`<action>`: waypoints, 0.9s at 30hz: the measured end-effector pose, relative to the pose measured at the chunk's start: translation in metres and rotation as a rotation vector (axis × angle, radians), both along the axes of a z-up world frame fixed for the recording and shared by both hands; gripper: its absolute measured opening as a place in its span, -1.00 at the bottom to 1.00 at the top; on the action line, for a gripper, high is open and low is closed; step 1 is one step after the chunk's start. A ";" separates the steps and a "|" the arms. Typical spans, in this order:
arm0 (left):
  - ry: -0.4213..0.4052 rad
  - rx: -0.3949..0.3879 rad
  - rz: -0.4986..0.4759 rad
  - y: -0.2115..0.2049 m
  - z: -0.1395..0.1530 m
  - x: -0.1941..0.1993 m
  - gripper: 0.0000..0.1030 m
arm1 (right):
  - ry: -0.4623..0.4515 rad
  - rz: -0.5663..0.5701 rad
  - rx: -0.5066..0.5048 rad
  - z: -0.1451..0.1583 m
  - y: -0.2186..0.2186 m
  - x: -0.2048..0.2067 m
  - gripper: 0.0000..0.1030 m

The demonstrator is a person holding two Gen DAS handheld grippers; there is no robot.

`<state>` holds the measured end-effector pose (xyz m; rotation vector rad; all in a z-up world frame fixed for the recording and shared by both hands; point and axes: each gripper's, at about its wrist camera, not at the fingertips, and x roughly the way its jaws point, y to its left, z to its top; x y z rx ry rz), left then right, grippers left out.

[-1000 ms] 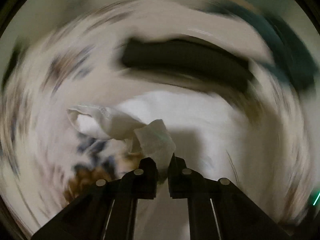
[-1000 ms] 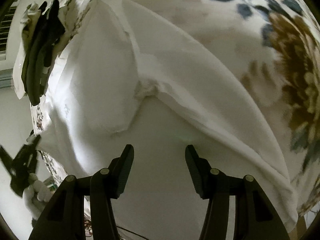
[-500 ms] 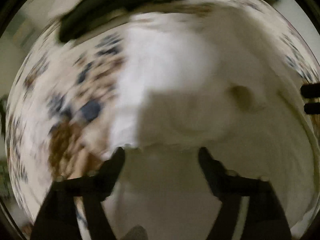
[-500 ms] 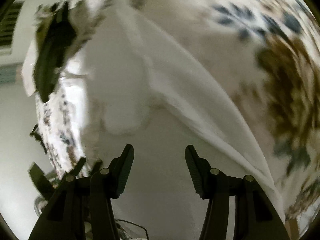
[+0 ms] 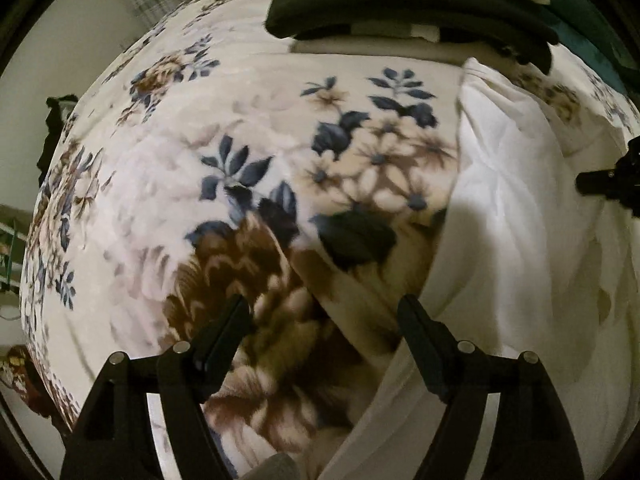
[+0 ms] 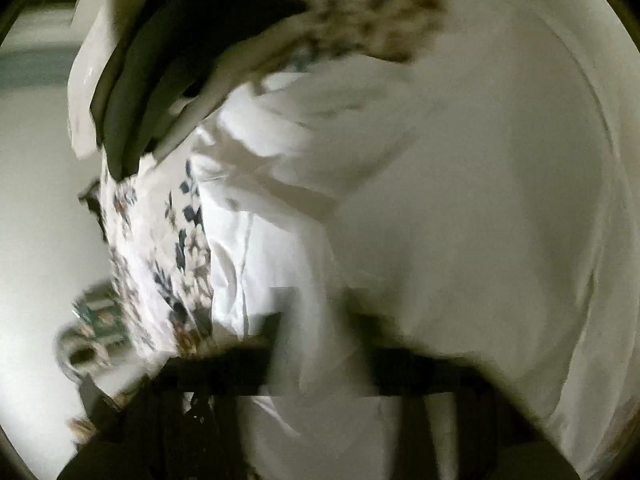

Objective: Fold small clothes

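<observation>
Here, left gripper [image 5: 324, 322] fingers spread over floral blanket [image 5: 240, 152], beside white garment [image 5: 516, 216] edge, right gripper [image 6: 316, 320] blurred, grip unclear.

left gripper [image 5: 324, 322] jaws wide apart, empty, over floral blanket [image 5: 224, 152]; white garment [image 5: 516, 240] lies on blanket to the right, edge by the right finger; dark folded clothes [image 5: 408, 4] stacked at far side; right gripper [image 5: 612, 184] tip at right edge

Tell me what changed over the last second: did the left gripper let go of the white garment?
Yes. The left gripper, shut on a white fold a second ago, now has its jaws open over the floral blanket, with the white garment lying to its right. The right gripper is blurred, over the white cloth. The dark folded clothes stay put.
</observation>
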<state>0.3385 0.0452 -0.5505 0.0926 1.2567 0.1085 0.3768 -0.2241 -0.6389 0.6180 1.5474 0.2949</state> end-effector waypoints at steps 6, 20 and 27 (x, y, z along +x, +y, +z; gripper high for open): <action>0.005 -0.015 0.040 0.007 -0.003 0.004 0.47 | -0.124 -0.026 -0.219 0.029 -0.008 0.020 -0.95; -0.018 -0.057 -0.015 -0.037 0.050 -0.059 0.47 | 0.137 -0.246 -0.133 0.060 -0.159 -0.148 0.00; 0.118 -0.118 -0.053 -0.147 0.042 -0.136 0.47 | 0.220 -0.165 -0.121 0.044 -0.248 -0.235 0.00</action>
